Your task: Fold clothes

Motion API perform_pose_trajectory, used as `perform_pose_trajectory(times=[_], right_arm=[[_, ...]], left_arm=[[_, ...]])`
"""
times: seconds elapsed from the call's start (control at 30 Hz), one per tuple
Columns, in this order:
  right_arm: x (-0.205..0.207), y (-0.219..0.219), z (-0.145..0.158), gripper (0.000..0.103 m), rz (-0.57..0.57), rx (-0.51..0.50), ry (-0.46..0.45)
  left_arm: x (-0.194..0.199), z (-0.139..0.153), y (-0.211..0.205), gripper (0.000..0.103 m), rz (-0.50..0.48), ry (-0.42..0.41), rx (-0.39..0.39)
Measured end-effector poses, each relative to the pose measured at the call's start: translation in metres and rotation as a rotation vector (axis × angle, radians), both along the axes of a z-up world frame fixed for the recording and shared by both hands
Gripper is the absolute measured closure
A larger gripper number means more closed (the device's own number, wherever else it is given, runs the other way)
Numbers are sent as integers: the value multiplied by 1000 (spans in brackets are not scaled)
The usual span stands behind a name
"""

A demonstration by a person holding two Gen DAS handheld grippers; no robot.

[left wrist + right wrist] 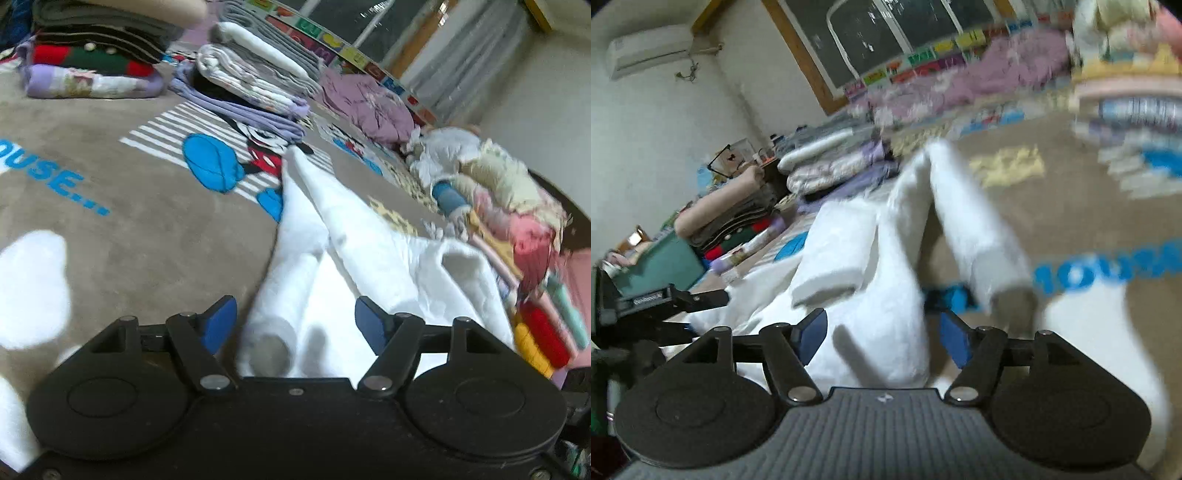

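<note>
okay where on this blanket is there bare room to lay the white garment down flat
The widest bare patch is the grey blanket left of the white garment, bordered by the blue lettering and the folded stacks beyond. The right side is crowded: folded clothes line that edge, with a crumpled purple garment farther back.

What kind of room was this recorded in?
Probably a bedroom or home playroom: a cartoon-print carpet, stacks of folded clothes around it, and a wall air conditioner.
</note>
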State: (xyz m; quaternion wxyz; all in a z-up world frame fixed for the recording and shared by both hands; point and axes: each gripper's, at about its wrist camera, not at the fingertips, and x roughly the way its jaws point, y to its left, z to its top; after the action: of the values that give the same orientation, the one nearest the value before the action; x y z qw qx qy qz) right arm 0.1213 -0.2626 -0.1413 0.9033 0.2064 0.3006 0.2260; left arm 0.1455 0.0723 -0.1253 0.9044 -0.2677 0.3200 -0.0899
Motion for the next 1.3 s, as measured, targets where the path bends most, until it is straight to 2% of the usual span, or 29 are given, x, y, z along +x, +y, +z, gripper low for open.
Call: perform_pose_trajectory(times=[0.07, 0.1, 0.13, 0.17, 0.2, 0.23, 0.33, 0.4, 0.43, 0.47, 0.5, 0.53, 0.57, 0.63, 0.7, 0.77, 0.8, 0.83, 0.87, 0.9, 0.93, 0.97, 1.0, 1.07, 1.1, 1.13, 1.23, 1.27, 1.3], right_arm=[[-3, 1, -10, 47, -5, 38, 41], [-3, 1, -15, 61, -5, 74, 63], [-2, 1, -19, 68, -8, 112, 86], [-1, 1, -22, 70, -14, 153, 110], [-1, -1, -25, 78, -20, 212, 136], [0, -6, -31, 81, -35, 319, 173], [-3, -26, -51, 84, -114, 720, 307], [-11, -34, -54, 85, -142, 908, 350], [-15, -37, -53, 85, -146, 973, 363], [-20, -39, -51, 85, -148, 1034, 380], [-24, -42, -49, 85, -149, 1082, 395], [-26, -43, -48, 85, -151, 1084, 411], [-27, -44, -49, 83, -159, 1047, 431], [-30, -47, -51, 81, -182, 955, 464], [-38, -48, -54, 76, -238, 807, 448], [-48, -49, -54, 62, -259, 727, 395], [-52, -49, -48, 52, -267, 670, 359], [-55, -51, -42, 49, -274, 618, 322], [-56, -53, -36, 48, -275, 580, 285], [-56, -54, -30, 42, -269, 550, 249], [-55, -54, -26, 28, -261, 520, 221], [-53, -51, -24, 25, -248, 492, 206], [-49, -48, -23, 25, -228, 458, 197], [-40, -41, -23, 39, -168, 381, 201], [-35, -35, -25, 65, -139, 360, 220], [-31, -33, -26, 81, -126, 372, 238], [-26, -36, -30, 83, -134, 596, 310], [-23, -37, -30, 83, -140, 660, 334], [-20, -36, -26, 83, -142, 669, 350]], left_arm=[[0, -4, -5, 64, -5, 7, -6], [0, -5, -8, 66, -7, 10, -9], [0, -7, -11, 68, -10, 14, -12], [0, -9, -13, 73, -12, 17, -15], [1, -12, -9, 76, 4, 32, -91], [1, -16, -3, 80, 26, 51, -189], [-7, -29, 15, 84, 79, 74, -561], [-17, -36, 22, 84, 111, 61, -794], [-22, -38, 23, 84, 129, 57, -863], [-26, -42, 23, 84, 151, 72, -880], [-29, -47, 24, 84, 175, 91, -886], [-33, -51, 24, 84, 199, 110, -893], [-37, -56, 25, 84, 223, 130, -899], [-45, -66, 31, 84, 281, 193, -836], [-53, -62, 45, 80, 317, 176, -779], [-56, -52, 54, 60, 322, 154, -721], [-57, -47, 57, 56, 316, 134, -696], [-58, -43, 57, 50, 306, 118, -668], [-59, -40, 57, 47, 296, 104, -638], [-57, -38, 53, 46, 281, 99, -607], [-55, -38, 47, 46, 266, 98, -564], [-52, -37, 41, 46, 251, 97, -519], [-49, -37, 36, 46, 236, 96, -474], [-52, -39, 27, 48, 210, 82, -410], [-51, -38, 25, 48, 199, 77, -403], [-51, -38, 24, 49, 186, 75, -415], [-49, -44, 27, 61, 173, 76, -468], [-48, -45, 28, 63, 177, 82, -474], [-47, -46, 28, 64, 184, 89, -478]])
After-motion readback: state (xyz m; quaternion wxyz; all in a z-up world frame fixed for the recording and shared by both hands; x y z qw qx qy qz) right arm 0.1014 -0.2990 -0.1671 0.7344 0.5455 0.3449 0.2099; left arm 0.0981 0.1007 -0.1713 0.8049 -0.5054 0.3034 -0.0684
